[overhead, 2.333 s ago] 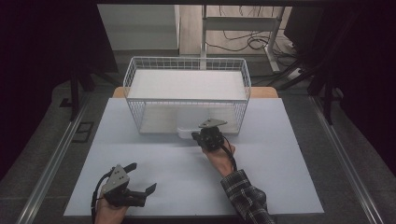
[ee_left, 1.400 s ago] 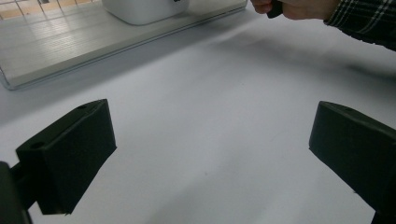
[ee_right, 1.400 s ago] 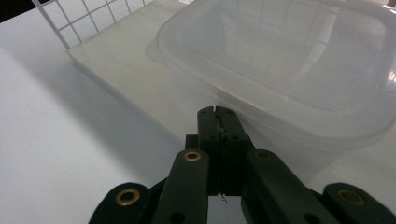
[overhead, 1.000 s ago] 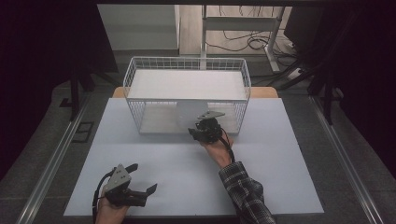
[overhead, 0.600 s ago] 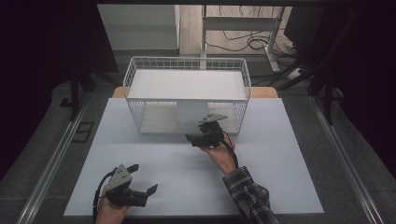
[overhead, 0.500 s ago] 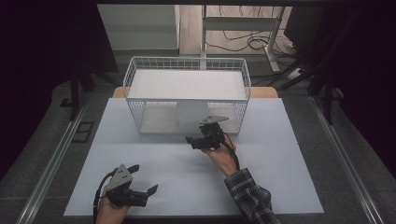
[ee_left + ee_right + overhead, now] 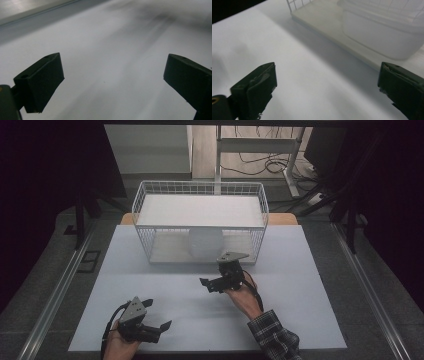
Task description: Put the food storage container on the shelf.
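1 white bowl in 1 wire rack; 2 grippers, both open.

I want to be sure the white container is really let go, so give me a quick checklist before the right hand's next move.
1. Right claw open, nothing between its jaws, which have just been opening: ok.
2. White container on the lower shelf of the wire rack: ok.
3. Right claw apart from the container, out in front of the rack: ok.
4. Container upright and settled: cannot tell, the wire mesh blurs it.
5. Left claw open and empty, near the table's front edge: ok.
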Tool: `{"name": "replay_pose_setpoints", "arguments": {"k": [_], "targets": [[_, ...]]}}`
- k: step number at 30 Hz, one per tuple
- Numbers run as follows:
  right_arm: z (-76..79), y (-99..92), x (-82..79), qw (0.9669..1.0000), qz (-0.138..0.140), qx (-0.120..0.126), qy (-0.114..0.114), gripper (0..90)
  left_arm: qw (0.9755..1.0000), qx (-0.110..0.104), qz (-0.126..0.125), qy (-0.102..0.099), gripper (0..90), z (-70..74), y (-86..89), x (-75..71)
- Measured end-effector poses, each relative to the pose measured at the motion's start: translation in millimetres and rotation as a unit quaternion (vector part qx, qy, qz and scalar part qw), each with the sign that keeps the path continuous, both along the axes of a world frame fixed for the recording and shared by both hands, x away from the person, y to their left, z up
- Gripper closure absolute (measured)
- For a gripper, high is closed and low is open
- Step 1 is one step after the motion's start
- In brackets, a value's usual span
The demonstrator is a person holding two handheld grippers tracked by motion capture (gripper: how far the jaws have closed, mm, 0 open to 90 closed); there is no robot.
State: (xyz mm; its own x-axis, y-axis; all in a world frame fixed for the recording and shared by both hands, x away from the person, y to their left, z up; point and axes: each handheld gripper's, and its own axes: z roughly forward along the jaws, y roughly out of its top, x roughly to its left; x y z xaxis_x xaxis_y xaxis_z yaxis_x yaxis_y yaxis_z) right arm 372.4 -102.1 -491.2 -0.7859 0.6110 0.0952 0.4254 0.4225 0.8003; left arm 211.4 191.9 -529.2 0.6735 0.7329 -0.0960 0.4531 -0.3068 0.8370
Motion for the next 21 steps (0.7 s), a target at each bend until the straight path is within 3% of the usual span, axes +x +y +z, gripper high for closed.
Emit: {"name": "replay_pose_setpoints", "arguments": {"k": [3, 6, 21], "targets": [[-1.8, -3.4, -6.5, 0.9999, 0.01, -0.011, -0.001, 0.0, 0.9999, 0.004, -0.002, 0.013, 1.9, -1.4, -1.0, 1.0], [-1.6, -5.6, -12.1, 0.9996, 0.011, -0.021, -0.011, 0.0, 0.9999, 0.007, -0.003, 0.011, 1.8, -0.7, -1.4, 0.7], [-4.9, -18.9, -36.3, 0.9991, 0.017, -0.038, -0.009, 0.0, 0.9995, 0.025, 0.001, 0.017, 1.9, -3.7, -1.7, 2.4]]}}
